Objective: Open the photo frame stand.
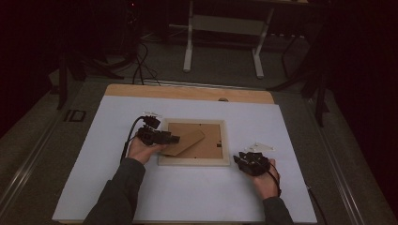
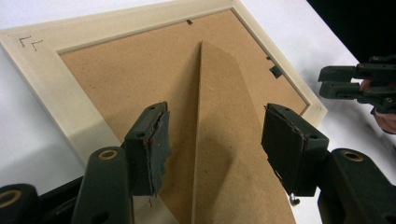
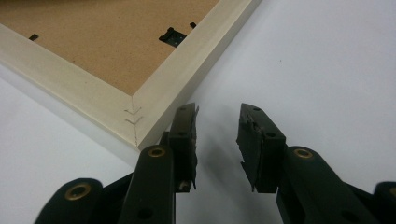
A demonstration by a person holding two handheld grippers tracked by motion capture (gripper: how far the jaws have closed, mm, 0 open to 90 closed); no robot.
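A pale wooden picture frame (image 1: 193, 161) lay face down near the middle of the white bench (image 1: 117, 197), its long sides running across it. Its brown easel stand (image 1: 185, 142) pointed to the far right. The left tool (image 1: 165, 138) reached in from the frame's left, level, jaws wide either side of the stand, not pressing it. The right tool (image 1: 240, 159) rested just beside the frame's near right corner, jaws apart around nothing.

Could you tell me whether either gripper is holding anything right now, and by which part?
Nothing is held. The left gripper stands open astride the frame's stand; the right gripper is open beside the frame corner.
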